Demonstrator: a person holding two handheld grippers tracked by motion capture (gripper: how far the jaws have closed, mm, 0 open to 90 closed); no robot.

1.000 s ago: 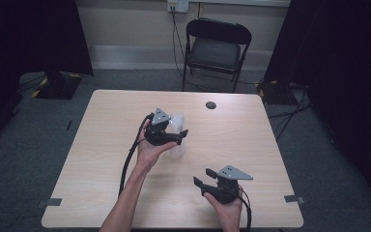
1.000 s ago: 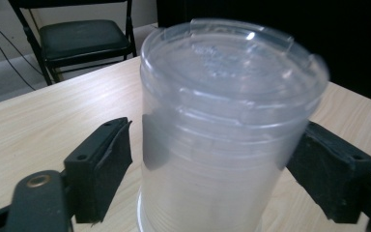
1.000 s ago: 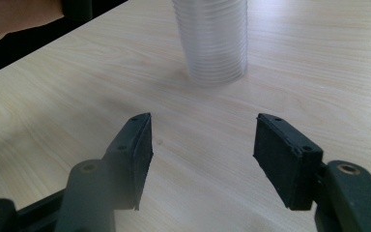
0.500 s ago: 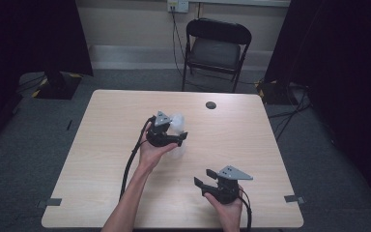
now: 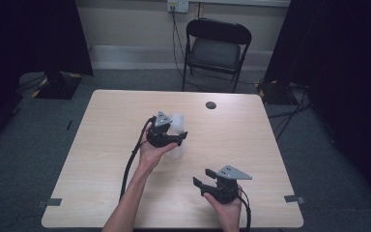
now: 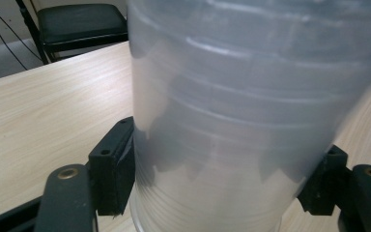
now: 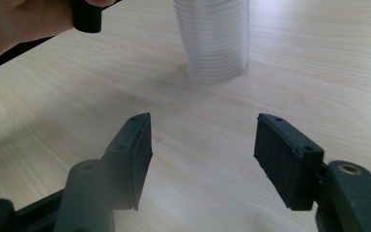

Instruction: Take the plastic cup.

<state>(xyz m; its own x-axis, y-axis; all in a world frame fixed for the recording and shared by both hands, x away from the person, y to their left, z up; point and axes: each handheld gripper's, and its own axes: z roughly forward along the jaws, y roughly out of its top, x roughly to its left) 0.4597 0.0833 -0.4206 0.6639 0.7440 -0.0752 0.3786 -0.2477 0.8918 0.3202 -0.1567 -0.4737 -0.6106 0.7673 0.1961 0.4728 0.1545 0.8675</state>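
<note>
The cup stack (image 5: 177, 126) stands mid-table (image 5: 101, 145) between the left tongs (image 5: 176, 137); right tongs (image 5: 199, 186) nearer, rightward.

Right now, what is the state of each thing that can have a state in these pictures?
Left gripper: shut on the stack of clear plastic cups.
Stack of clear plastic cups: upright, gripped from both sides.
Right gripper: open, holding nothing, above the table.
Folding chair: unfolded, unoccupied.
</note>
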